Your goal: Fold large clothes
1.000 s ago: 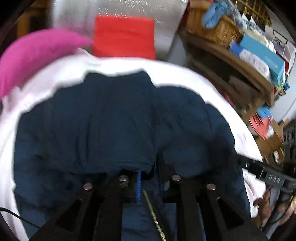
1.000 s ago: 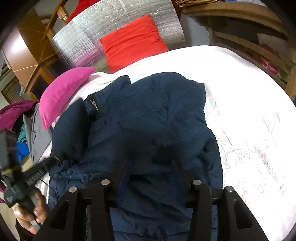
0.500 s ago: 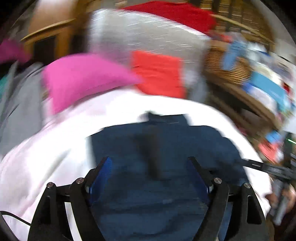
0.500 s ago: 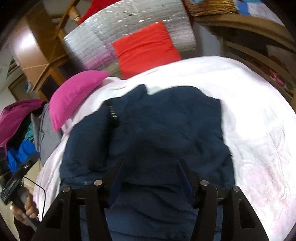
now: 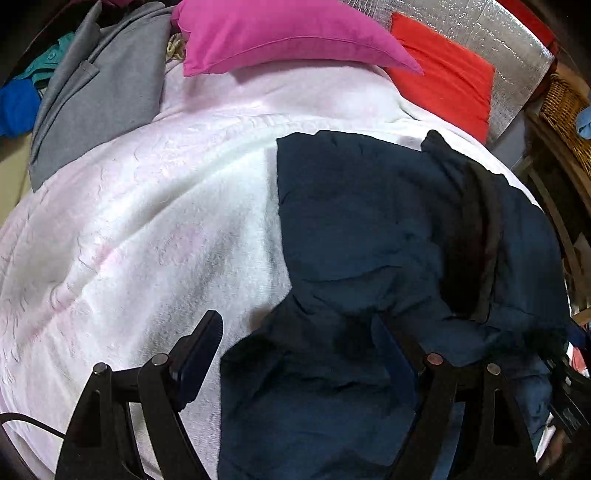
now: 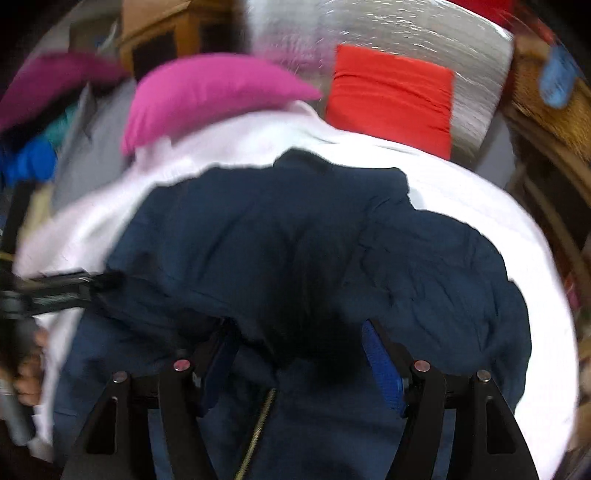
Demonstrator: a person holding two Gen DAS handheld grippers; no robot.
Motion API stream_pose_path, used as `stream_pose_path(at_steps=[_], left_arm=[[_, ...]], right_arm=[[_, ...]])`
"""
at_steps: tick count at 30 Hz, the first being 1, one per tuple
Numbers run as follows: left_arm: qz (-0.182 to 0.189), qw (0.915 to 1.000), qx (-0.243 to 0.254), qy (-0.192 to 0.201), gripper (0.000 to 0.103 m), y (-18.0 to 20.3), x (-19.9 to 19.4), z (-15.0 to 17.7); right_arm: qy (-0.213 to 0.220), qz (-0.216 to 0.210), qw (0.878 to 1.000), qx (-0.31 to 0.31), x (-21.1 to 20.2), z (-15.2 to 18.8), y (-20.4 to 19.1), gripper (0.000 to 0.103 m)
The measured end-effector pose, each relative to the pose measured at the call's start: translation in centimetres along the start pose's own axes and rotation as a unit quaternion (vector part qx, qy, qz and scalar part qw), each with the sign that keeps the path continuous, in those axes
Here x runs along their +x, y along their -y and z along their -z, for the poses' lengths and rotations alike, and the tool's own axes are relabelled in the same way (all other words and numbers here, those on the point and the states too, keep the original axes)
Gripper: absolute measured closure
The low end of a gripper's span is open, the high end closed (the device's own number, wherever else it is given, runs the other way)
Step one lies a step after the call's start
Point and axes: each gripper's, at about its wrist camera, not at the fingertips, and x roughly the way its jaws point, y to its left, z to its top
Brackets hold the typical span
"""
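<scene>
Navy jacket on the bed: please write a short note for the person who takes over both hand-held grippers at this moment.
Left hand-held gripper: open, holding nothing, above the jacket's near left edge.
Right hand-held gripper: its jaws have just been opening; jacket cloth lies between them, but the pads do not press it.
Navy jacket: lies on the white blanket, bunched and partly folded over itself, zipper near the right gripper. Pink pillow and red cushion lie beyond it.
Done: a first rough fold, it seems.
Left: smooth it and finish folding.

jacket on bed, pillow behind, cushion beside pillow
</scene>
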Motion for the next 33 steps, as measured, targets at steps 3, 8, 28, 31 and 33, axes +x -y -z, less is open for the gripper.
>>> stream_pose_path(at_steps=[3, 8, 28, 31, 33], left_arm=[[-0.009, 0.9999, 0.008, 0.002, 0.020, 0.8, 0.3, -0.1], [-0.012, 0.9999, 0.008, -0.002, 0.020, 1.4, 1.0, -0.4], [-0.025, 0.9941, 0.064, 0.083, 0.020, 4.6, -1.8, -0.3], [-0.041, 0.9929, 0.079, 0.078, 0.020, 5.5, -1.1, -0.3], [-0.047, 0.9934, 0.083, 0.064, 0.020, 6.0, -0.2, -0.4]], right_arm=[[0.014, -0.023, 0.996, 0.080, 0.6, -0.4, 2.4, 0.032], [0.012, -0.140, 0.921, 0.362, 2.0, 3.0, 11.0, 0.031], [0.031, -0.183, 0.862, 0.472, -0.3, 7.9, 21.7, 0.031], [0.038, -0.159, 0.869, 0.467, -1.2, 8.2, 23.1, 0.031], [0.034, -0.145, 0.873, 0.465, -1.4, 8.5, 24.0, 0.031]])
